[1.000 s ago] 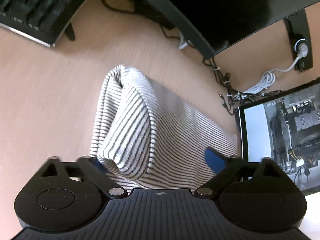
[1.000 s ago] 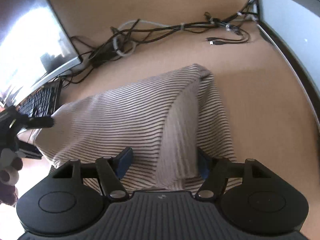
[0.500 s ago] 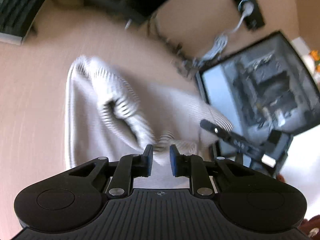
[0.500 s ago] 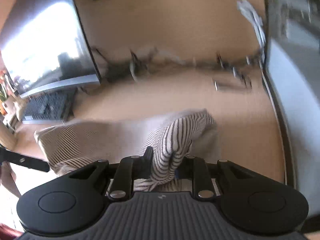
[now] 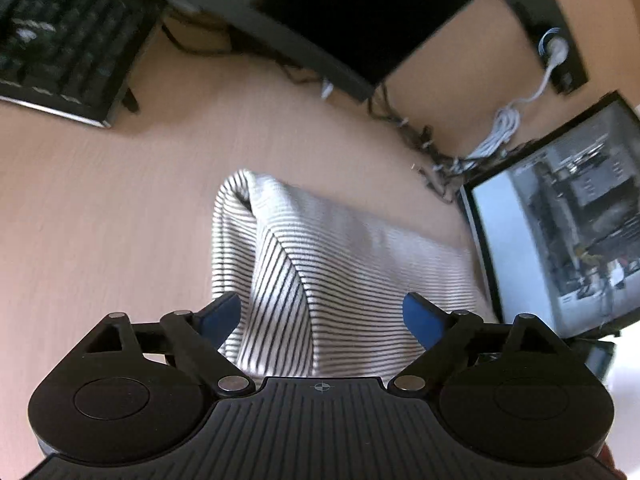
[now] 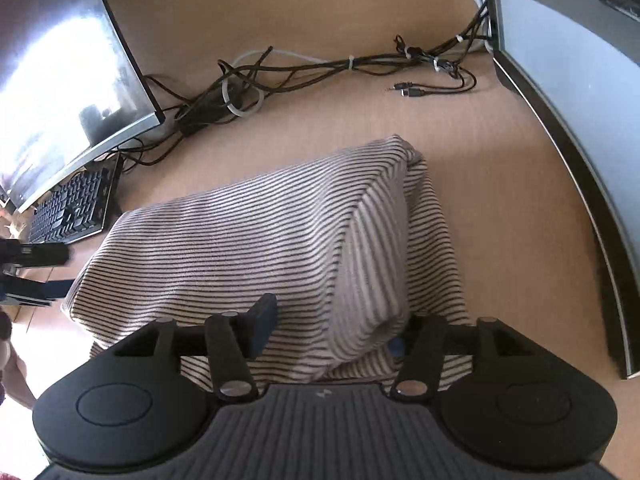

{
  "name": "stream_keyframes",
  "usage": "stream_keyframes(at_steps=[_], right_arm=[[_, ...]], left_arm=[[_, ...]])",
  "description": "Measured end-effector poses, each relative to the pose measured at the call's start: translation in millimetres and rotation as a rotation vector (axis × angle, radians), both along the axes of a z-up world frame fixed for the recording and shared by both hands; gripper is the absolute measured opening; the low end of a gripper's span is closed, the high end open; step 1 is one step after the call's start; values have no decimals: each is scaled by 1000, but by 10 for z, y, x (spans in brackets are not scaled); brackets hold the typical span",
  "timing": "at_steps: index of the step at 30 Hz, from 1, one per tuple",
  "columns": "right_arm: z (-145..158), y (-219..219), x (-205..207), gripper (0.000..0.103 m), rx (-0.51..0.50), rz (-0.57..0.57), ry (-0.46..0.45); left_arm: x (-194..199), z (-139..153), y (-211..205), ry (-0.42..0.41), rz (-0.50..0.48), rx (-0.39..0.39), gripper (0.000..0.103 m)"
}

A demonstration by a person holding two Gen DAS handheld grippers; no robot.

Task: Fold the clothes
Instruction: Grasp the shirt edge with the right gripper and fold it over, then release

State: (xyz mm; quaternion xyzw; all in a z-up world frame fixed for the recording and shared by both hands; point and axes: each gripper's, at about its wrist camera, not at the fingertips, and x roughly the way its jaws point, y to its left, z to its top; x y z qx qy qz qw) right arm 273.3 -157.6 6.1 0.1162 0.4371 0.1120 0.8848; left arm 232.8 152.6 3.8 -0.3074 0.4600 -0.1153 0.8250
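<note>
A white garment with thin dark stripes [image 5: 320, 272] lies folded into a thick bundle on the wooden desk; it also shows in the right wrist view [image 6: 280, 232]. My left gripper [image 5: 322, 318] is open, its blue-padded fingers on either side of the near end of the bundle. My right gripper [image 6: 330, 330] is open at the other end, its fingers straddling a raised fold. The left gripper [image 6: 36, 276] shows at the far left of the right wrist view, beside the garment's edge.
A black keyboard [image 5: 60, 44] and a dark monitor [image 5: 360, 12] stand beyond the garment. A tangle of cables [image 6: 320, 72] lies along the back. An open computer case [image 5: 568, 232] stands close to the garment's one side.
Half a second ago both grippers were shut on the striped garment and lifting it. Now both are open and the garment lies on the desk.
</note>
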Motion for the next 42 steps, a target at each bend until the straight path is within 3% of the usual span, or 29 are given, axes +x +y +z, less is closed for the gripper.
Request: stream_keyframes(at_steps=[1, 2, 3, 4, 5, 10, 14, 19, 21, 26, 30, 33, 35, 38, 40, 42], right_arm=[[-11, 28, 32, 53, 0, -1, -6], [-21, 56, 73, 37, 1, -1, -11], [-30, 85, 113, 26, 2, -2, -16], [-13, 97, 181, 23, 3, 4, -23], [8, 106, 253, 18, 5, 11, -30], [434, -20, 282, 17, 47, 84, -132], [519, -139, 224, 17, 41, 121, -135], [108, -78, 218, 17, -34, 146, -30], [-29, -30, 205, 19, -84, 163, -50], [13, 19, 287, 19, -140, 180, -111], [124, 30, 322, 39, -216, 169, -139], [331, -76, 269, 55, -231, 119, -216], [444, -158, 250, 62, -176, 98, -245], [503, -292, 290, 70, 11, 100, -217], [400, -311, 357, 74, 132, 134, -156], [221, -291, 417, 81, 179, 160, -94]], left_arm=[[30, -62, -17, 14, -6, -2, 82], [84, -129, -48, 33, -14, -10, 62], [137, -194, -76, 51, -21, -17, 51], [190, -236, -92, 65, -22, -16, 34], [235, -249, -107, 70, -18, -13, 26], [168, 44, -108, 8, -38, -26, 21], [-128, 258, -170, -44, -81, -62, 21], [-221, -139, -205, 48, -75, -42, 21], [-247, -308, -194, 100, -68, -32, 22], [-344, -378, -195, 116, -84, -11, 32], [-397, -280, -135, 110, -89, 48, 43], [-474, -54, -41, 46, -53, 65, 48], [-493, 88, -11, -7, -37, 9, 64], [-455, 204, -69, -65, -42, -100, 81], [-347, 88, -237, -32, -77, -170, 84], [-297, -132, -353, 55, -91, -175, 88]])
